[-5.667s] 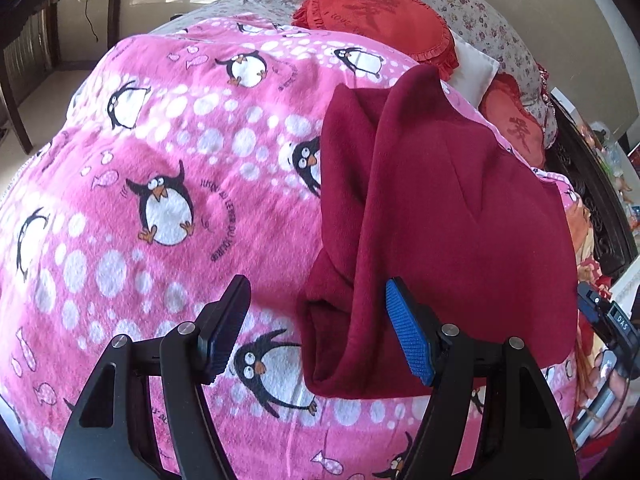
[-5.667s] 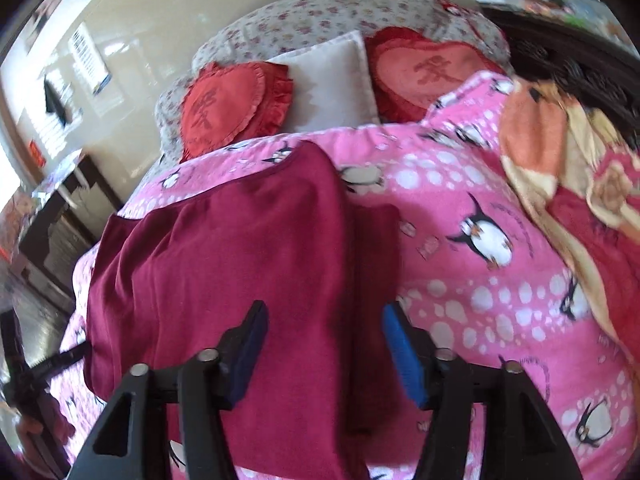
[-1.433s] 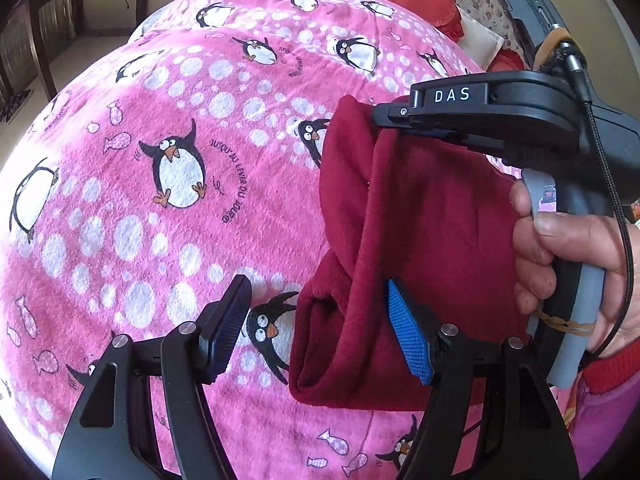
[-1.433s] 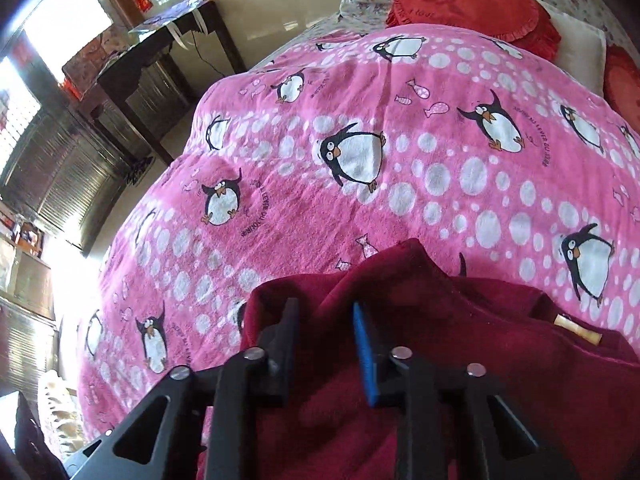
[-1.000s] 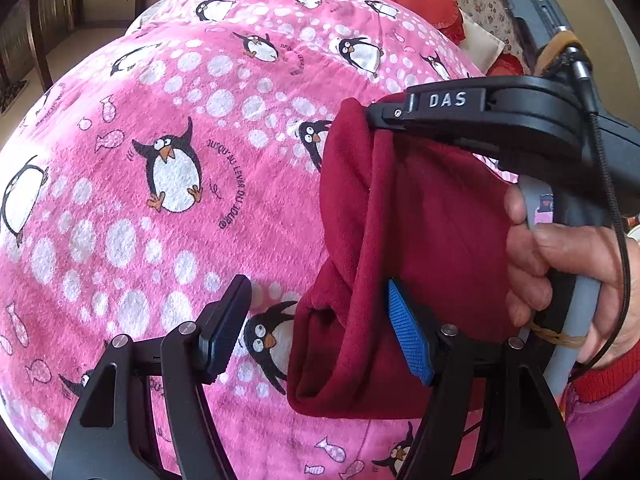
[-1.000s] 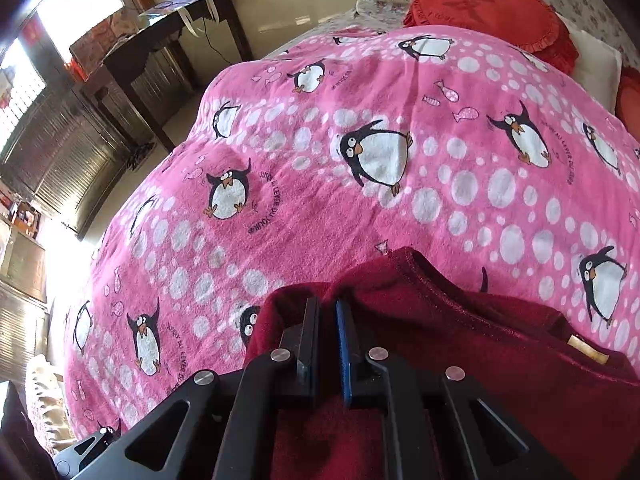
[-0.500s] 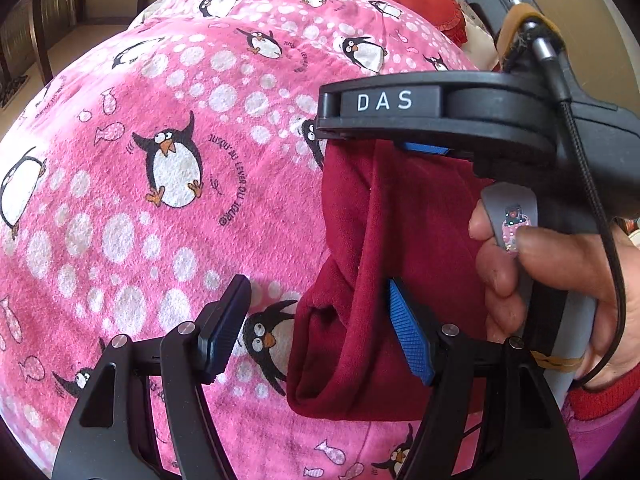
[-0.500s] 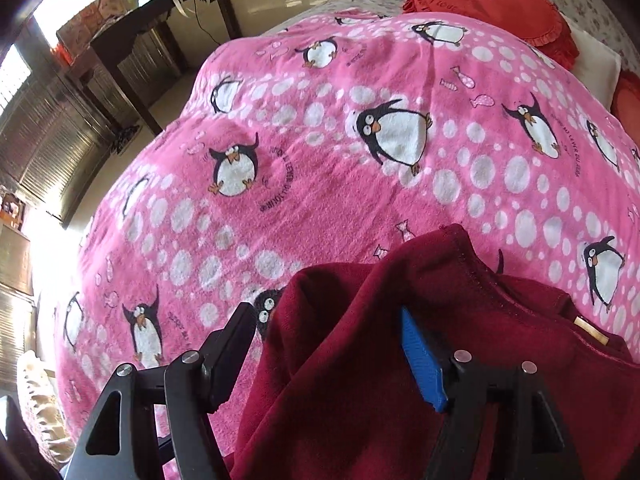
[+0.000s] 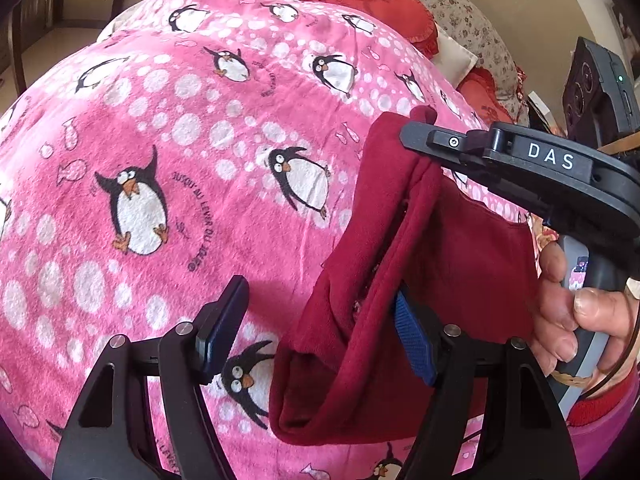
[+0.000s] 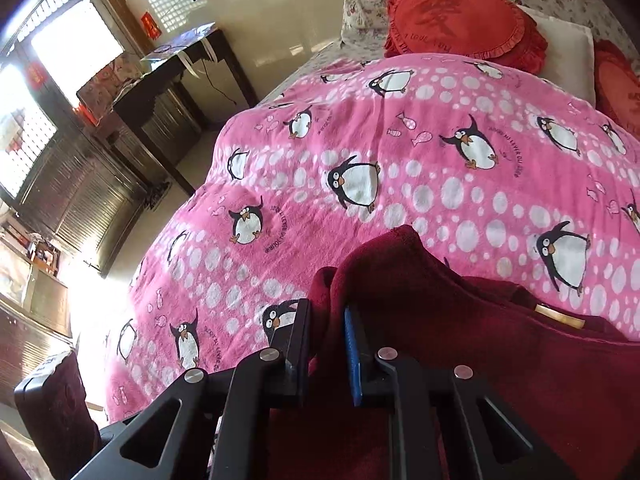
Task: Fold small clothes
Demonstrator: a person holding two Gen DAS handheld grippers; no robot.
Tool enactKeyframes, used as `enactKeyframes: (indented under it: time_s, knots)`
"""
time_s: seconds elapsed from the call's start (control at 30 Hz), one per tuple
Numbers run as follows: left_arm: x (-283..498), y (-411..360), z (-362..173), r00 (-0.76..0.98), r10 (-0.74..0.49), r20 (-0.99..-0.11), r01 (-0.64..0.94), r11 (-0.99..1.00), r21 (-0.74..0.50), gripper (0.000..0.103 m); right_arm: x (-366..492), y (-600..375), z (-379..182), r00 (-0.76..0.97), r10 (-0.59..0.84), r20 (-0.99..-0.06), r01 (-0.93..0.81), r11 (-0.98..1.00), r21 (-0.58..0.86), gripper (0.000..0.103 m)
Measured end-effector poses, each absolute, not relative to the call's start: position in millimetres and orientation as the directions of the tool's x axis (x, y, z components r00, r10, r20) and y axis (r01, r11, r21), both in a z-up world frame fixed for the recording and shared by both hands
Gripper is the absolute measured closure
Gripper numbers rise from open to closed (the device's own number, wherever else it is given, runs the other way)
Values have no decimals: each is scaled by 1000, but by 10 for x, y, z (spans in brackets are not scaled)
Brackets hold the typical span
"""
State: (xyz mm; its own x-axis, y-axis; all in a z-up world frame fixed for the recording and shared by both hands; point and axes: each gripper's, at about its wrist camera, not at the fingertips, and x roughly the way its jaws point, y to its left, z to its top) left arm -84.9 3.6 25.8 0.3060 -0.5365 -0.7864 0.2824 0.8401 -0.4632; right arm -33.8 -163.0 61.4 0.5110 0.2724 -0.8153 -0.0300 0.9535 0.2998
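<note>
A dark red fleece garment (image 9: 460,272) lies partly folded on a pink penguin blanket (image 9: 160,160). My left gripper (image 9: 320,332) is open, its jaws on either side of the garment's near left corner, the blue pad against the cloth. My right gripper (image 10: 328,344) is shut on the garment's (image 10: 460,340) far left edge and holds that edge raised. In the left wrist view the right gripper's fingers (image 9: 424,140) pinch the cloth's upper edge. A tan label (image 10: 560,316) shows at the collar.
Red heart cushions (image 10: 460,20) and a white pillow (image 10: 568,52) lie at the head of the bed. A dark wooden desk (image 10: 168,80) stands left of the bed by the window. The blanket (image 10: 400,152) spreads left and ahead of the garment.
My right gripper opened half a second ago, then closed again on the garment's far edge and lifted it. My left gripper stayed open at the near corner.
</note>
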Motion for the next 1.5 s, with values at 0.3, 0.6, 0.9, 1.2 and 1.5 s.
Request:
enactKeyframes:
  time_s: [0.3, 0.6, 0.9, 1.2, 1.5]
  knots:
    - [-898, -86, 166, 291, -548, -784, 317, 829, -462, 28, -186, -1483, 454, 440, 201, -875, -13, 976, 218, 63]
    - [-951, 69, 138, 294, -589, -752, 285, 805, -520, 28, 63, -1083, 100, 308, 104, -946, -58, 994, 91, 36]
    - [-947, 39, 148, 302, -566, -767, 286, 821, -494, 26, -102, -1229, 216, 385, 151, -911, -124, 986, 111, 81]
    - [-1225, -387, 637, 293, -578, -762, 417, 794, -441, 75, -636, -1904, 759, 549, 326, -770, -57, 933, 354, 88]
    - [-1712, -1261, 1308, 267, -635, -725, 631, 684, -366, 76, -1258, -2833, 1346, 691, 348, -633, 0, 877, 481, 88]
